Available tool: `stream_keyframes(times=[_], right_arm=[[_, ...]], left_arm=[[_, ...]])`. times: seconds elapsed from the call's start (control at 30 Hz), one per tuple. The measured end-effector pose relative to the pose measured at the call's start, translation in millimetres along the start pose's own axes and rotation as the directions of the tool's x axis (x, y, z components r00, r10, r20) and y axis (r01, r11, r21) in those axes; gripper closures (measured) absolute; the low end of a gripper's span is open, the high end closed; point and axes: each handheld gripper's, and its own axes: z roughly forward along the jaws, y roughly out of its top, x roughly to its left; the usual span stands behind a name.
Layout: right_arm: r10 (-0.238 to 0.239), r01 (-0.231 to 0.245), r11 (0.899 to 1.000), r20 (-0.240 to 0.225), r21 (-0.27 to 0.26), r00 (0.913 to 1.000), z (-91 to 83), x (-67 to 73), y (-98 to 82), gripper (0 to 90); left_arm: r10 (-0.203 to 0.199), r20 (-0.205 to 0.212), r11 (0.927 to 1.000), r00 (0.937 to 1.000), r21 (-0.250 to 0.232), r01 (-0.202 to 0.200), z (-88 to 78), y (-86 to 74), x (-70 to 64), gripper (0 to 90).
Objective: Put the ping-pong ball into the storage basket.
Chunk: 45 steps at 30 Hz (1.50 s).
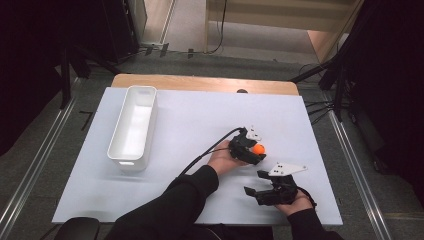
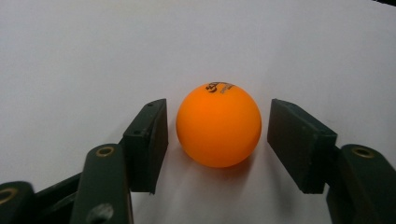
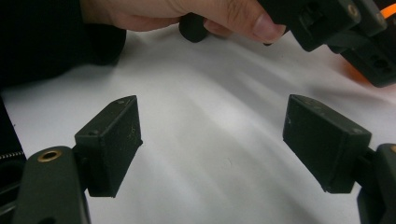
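An orange ping-pong ball (image 1: 258, 148) (image 2: 218, 125) with black print on top rests on the white table sheet (image 1: 190, 125), right of centre. My left gripper (image 1: 256, 151) (image 2: 218, 108) is open and straddles the ball, one jaw on each side, with a small gap to each pad. My right gripper (image 1: 255, 183) (image 3: 212, 112) sits nearer the front edge, open, with bare sheet between its jaws. The right gripper view also catches the left gripper (image 3: 336, 21), the person's hand (image 3: 205, 11) on it and a sliver of the ball (image 3: 356, 74).
A long white bin (image 1: 119, 127) stands empty at the left of the sheet. The wooden table edge (image 1: 200, 82) runs along the back. Dark stands and cables ring the table on the floor.
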Motion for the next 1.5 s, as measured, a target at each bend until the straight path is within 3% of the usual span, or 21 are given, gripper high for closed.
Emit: stream_keyframes(times=[0.47, 1.33, 1.5], right_arm=[[0.000, 0.000, 1.000, -0.001, 0.002, 1.0000, -0.3, -0.1, 0.0, 18.0], [0.003, -0.003, 1.000, -0.002, 0.005, 1.0000, -0.4, -0.2, -0.3, 18.0], [0.001, -0.001, 1.000, -0.002, 0.005, 1.0000, -0.6, -0.1, -0.2, 18.0]], left_arm=[[0.000, -0.011, 1.0000, 0.9999, -0.001, 0.000, 0.5, 0.0, -0.9, 50.0], [0.013, -0.009, 0.9999, 0.9999, 0.010, -0.013, -0.7, 0.1, -0.7, 50.8], [-0.006, -0.004, 1.0000, 1.0000, 0.005, 0.006, -4.5, 1.0, 1.9, 50.8]])
